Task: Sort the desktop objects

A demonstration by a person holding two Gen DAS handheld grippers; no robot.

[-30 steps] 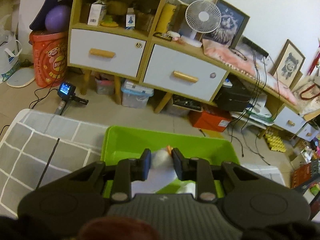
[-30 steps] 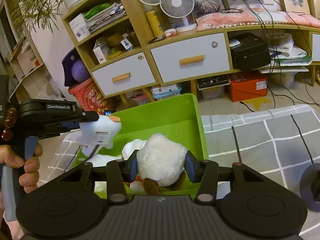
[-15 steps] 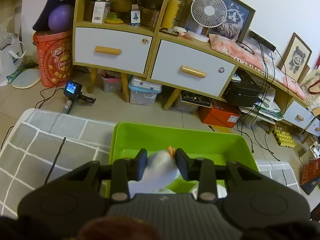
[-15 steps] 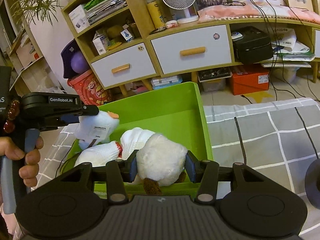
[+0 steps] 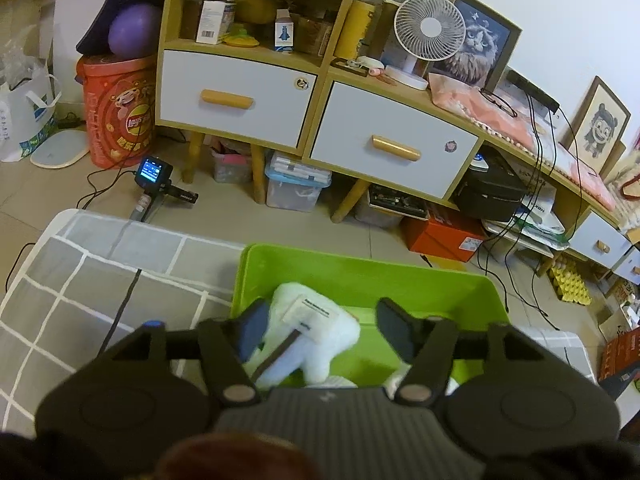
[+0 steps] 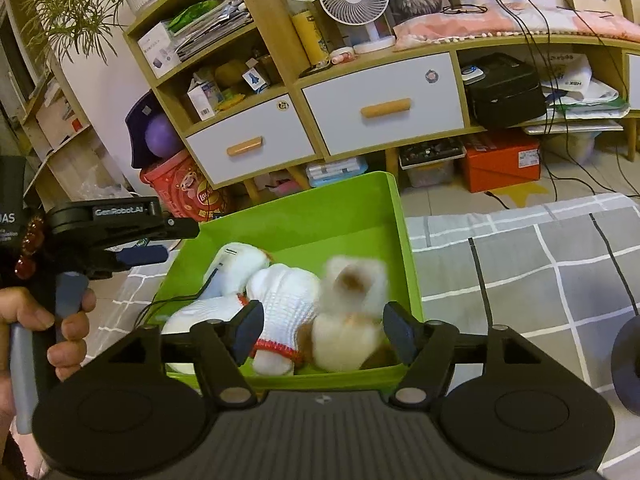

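Both claws opening; left claw (image 5: 318, 326) and right claw (image 6: 322, 330) grip nothing.

Home living room: wooden drawer cabinet (image 5: 248, 96) upper centre, framed cat picture (image 5: 476, 46), desk fan (image 5: 428, 32), cluttered shelves.

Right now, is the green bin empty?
No, the green bin holds white plush toys and a fluffy brown-and-white one.

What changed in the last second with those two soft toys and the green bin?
Both grippers' jaws are opening: the left gripper released the white plush toy with a label, the right gripper the fluffy cream-and-brown plush toy; both dropped into the green plastic bin. The bin stayed put.
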